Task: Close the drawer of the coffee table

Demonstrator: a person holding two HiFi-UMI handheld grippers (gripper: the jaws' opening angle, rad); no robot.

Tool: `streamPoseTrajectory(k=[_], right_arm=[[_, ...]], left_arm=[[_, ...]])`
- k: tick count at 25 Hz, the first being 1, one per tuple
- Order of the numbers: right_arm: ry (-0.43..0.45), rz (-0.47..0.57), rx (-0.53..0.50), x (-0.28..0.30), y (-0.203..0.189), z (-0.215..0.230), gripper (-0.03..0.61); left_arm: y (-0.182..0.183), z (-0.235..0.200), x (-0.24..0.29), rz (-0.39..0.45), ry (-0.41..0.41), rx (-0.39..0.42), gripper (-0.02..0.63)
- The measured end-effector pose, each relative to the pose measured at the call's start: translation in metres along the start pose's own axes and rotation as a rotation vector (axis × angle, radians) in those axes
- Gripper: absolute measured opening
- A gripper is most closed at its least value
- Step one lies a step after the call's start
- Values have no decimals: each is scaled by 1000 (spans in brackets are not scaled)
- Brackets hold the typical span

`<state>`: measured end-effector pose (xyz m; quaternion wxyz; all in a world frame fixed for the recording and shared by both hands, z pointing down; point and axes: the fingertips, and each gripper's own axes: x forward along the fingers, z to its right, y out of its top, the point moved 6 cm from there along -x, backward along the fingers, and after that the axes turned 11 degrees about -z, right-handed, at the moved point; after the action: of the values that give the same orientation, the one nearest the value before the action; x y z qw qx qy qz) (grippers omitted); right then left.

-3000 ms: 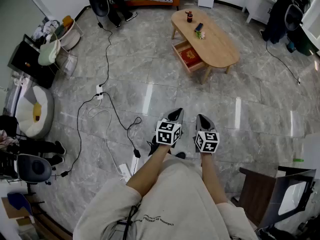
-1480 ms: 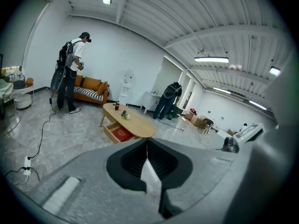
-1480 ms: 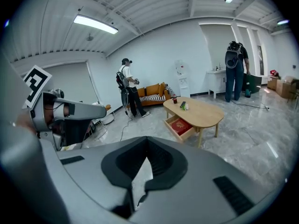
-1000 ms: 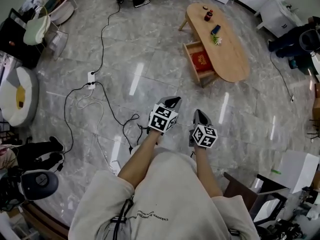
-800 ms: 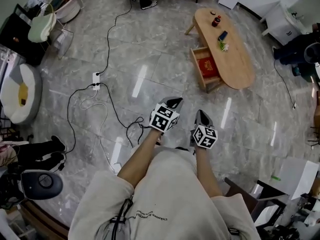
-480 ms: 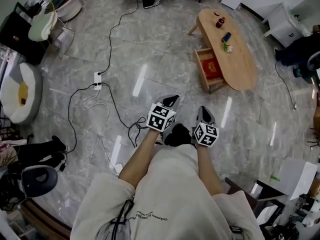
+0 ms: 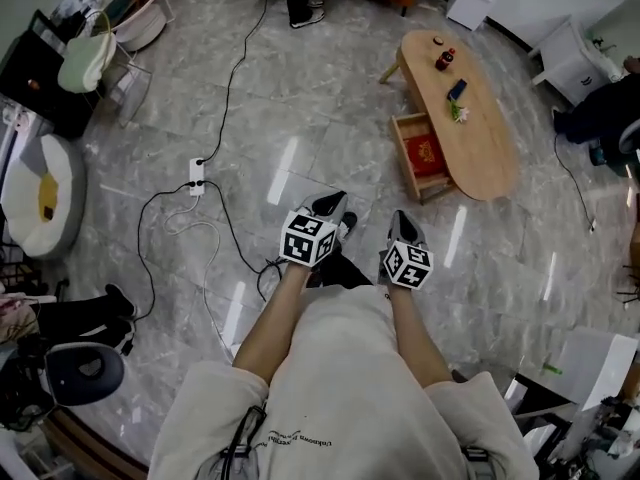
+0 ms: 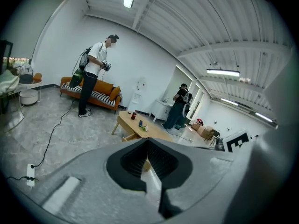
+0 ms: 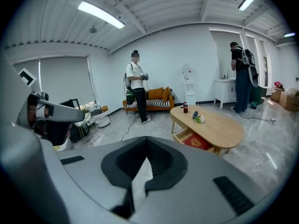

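The oval wooden coffee table (image 7: 492, 140) stands at the upper right of the head view, and its drawer (image 7: 420, 156) is pulled out toward me with a red item inside. On the tabletop are a bottle (image 7: 441, 60), a phone (image 7: 457, 89) and a small flower. My left gripper (image 7: 330, 206) and right gripper (image 7: 402, 223) are held side by side over the floor, well short of the table, both shut and empty. The right gripper view shows the table (image 9: 219, 127) and open drawer (image 9: 195, 141) beyond the closed right gripper (image 9: 147, 143). In the left gripper view the left gripper (image 8: 147, 143) partly hides the table (image 8: 133, 125).
Black cables (image 7: 225, 218) and a power strip (image 7: 197, 175) lie on the grey tiled floor left of my grippers. A person (image 9: 136, 85) stands by an orange sofa (image 9: 152, 98), another person (image 9: 243, 76) by a white cabinet. Chairs and baskets (image 7: 95, 38) line the left.
I have walked toward the coffee table: it sits lower and nearer in the head view. Both grippers travelled forward together and stayed shut.
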<state>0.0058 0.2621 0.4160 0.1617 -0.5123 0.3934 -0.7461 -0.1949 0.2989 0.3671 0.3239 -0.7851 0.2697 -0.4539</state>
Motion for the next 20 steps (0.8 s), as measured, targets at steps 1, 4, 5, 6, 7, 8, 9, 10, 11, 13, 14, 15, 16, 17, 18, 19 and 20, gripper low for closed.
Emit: streamPoseTrajectory(k=[1, 4, 5, 6, 7, 8, 9, 10, 11, 13, 14, 15, 16, 17, 18, 19, 20], right_arm=[[3, 7, 7, 8, 9, 3, 15], [6, 23, 28, 28, 31, 10, 15], [8, 22, 36, 34, 37, 13, 15], [10, 19, 47, 40, 43, 18, 15], [11, 17, 61, 46, 50, 22, 15], [12, 18, 75, 52, 58, 26, 15], [13, 19, 86, 58, 65, 30, 15], [14, 20, 94, 65, 71, 32, 15], [15, 21, 99, 71, 77, 35, 15], [19, 25, 109, 84, 91, 38, 15], [22, 30, 113, 89, 99, 40, 15], [24, 36, 116, 94, 106, 42, 15], [26, 41, 117, 97, 112, 44, 15], [27, 45, 116, 101, 118, 46, 15], [26, 47, 117, 105, 124, 48, 15], [24, 49, 120, 109, 129, 50, 15], [20, 50, 127, 113, 133, 54, 15]], left_arm=[[7, -4, 5, 2, 7, 7, 11], [26, -14, 25, -4, 15, 26, 11], [31, -15, 31, -10, 13, 29, 11], [37, -16, 37, -18, 12, 35, 11], [42, -16, 43, -28, 11, 43, 11], [47, -17, 49, -37, 10, 52, 11], [53, -19, 53, -44, 10, 61, 11], [59, -22, 58, -49, 11, 66, 11], [66, -25, 63, -50, 15, 67, 11], [80, -33, 73, -46, 25, 65, 11], [88, -36, 79, -43, 32, 65, 11], [94, -39, 84, -40, 38, 64, 11], [100, -42, 89, -37, 43, 58, 9], [105, -45, 95, -34, 46, 49, 11], [110, -49, 101, -33, 46, 38, 11], [115, -52, 107, -33, 44, 30, 11], [120, -54, 114, -38, 40, 28, 11]])
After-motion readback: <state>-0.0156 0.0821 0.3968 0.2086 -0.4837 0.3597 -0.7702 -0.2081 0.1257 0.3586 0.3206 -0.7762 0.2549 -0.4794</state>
